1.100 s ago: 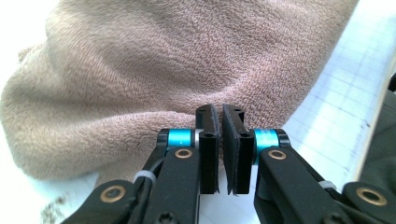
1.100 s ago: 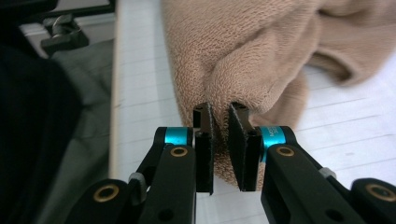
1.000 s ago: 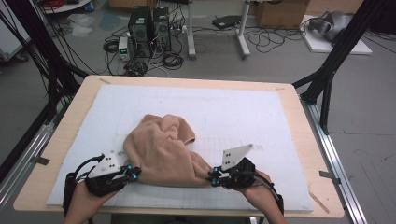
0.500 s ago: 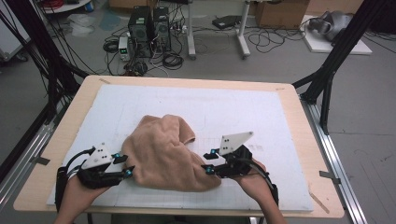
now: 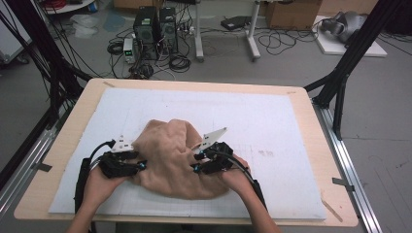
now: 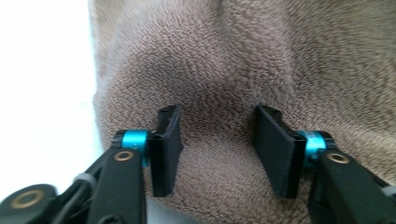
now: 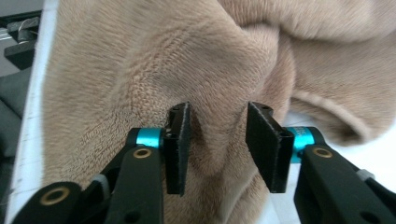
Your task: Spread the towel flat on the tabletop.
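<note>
both grippers have shifted inward over the towel point(image 5: 170, 155) since the earlier frames, from its near corners to its sides, and the towel is now bunched higher between them. left gripper point(image 5: 138, 166) lies at the towel's left edge, held in the left hand point(image 5: 99, 182); right gripper point(image 5: 195, 166) lies on the towel's right part, held in the right hand point(image 5: 235, 177). towel: a tan, fleecy cloth, crumpled in a heap on the white mat point(image 5: 291, 126) near the front middle of the table point(image 5: 63, 141).

left gripper view: the jaws stand partly apart and have just been closing; a raised fold of towel point(image 6: 219, 116) lies between the pads point(image 6: 166, 144), which seem to press into the pile, though a firm pinch cannot be confirmed.

right gripper view: the jaws are likewise partly apart and have just been closing, with a ridge of towel point(image 7: 215, 126) between the pads point(image 7: 177, 144); a gap shows beside each pad, so nothing is clamped. the mat's edge shows at the left of this view, and a rolled hem point(image 7: 327, 109) lies to the right of the ridge.

high view: both forearms enter from the bottom edge; a cable point(image 5: 83, 170) trails from the left gripper.
</note>
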